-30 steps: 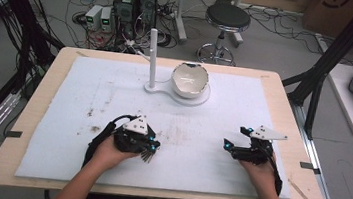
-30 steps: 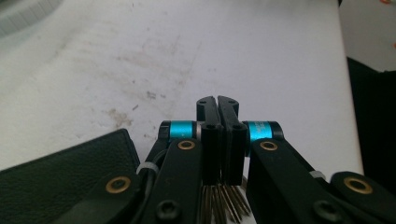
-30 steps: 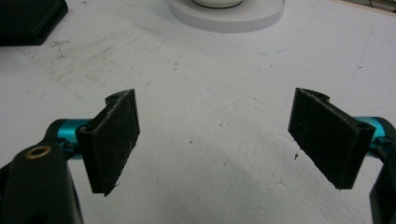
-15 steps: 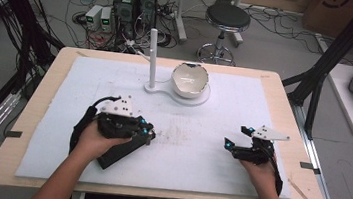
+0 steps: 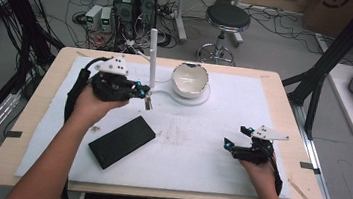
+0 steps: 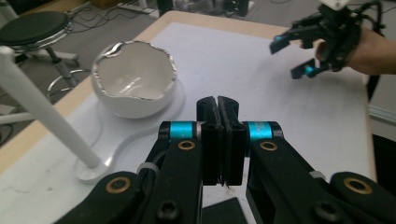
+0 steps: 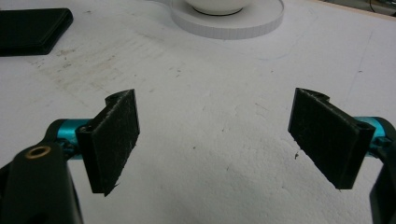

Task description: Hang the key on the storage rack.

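High view: the left gripper (image 5: 147,96), held in the person's left hand (image 5: 94,106), sits in the upper left of the frame, just beside the foot of the thin white upright post (image 5: 153,51). In the left gripper view its jaws are pressed flat together, with nothing visible between them. The flat black rectangular slab (image 5: 121,141) lies free on the white foam mat (image 5: 198,157) at lower centre-left, below the left gripper and apart from it. The white ceramic bowl with a silver, jagged rim (image 5: 190,79) stands on its round white base at upper centre, to the right of the post. The right gripper (image 5: 233,137) rests at the lower right of the bench, well apart from slab and bowl. In the right gripper view its jaws stand wide apart and empty, with bare mat between them; the slab (image 7: 32,29) appears at the upper left corner of that frame.
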A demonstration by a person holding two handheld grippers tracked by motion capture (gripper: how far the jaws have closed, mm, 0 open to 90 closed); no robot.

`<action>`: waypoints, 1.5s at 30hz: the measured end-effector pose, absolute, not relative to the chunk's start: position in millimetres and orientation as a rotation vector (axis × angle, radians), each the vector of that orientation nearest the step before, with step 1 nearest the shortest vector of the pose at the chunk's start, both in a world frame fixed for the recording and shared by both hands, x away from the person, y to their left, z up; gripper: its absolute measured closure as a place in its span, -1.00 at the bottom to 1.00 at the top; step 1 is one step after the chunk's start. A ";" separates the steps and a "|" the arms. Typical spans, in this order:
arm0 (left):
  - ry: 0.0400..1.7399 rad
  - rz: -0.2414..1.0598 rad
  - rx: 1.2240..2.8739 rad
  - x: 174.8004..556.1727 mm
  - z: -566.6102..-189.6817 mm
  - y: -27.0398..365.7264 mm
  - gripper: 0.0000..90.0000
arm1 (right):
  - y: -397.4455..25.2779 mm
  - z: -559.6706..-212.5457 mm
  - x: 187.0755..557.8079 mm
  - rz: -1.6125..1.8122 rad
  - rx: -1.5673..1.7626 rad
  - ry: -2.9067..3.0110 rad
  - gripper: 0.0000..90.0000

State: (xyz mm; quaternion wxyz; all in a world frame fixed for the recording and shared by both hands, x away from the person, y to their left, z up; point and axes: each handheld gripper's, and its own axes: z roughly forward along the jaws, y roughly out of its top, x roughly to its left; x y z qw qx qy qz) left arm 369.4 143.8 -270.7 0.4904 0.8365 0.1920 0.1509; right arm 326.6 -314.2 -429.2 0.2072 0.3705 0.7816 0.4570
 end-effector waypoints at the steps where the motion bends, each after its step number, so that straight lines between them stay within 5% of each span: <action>1: 0.466 0.367 2.032 369.4 -270.7 143.8 0.96 | -314.0 -429.3 326.7 1.273 1.033 2.175 -0.63; 19: 0.591 0.437 1.990 448.9 -240.1 148.7 0.96 | -312.5 -429.1 325.4 1.272 1.025 2.179 -0.63; 45: 0.711 0.486 2.001 491.5 -250.9 145.1 0.95 | -309.5 -429.9 324.9 1.265 1.005 2.194 -0.63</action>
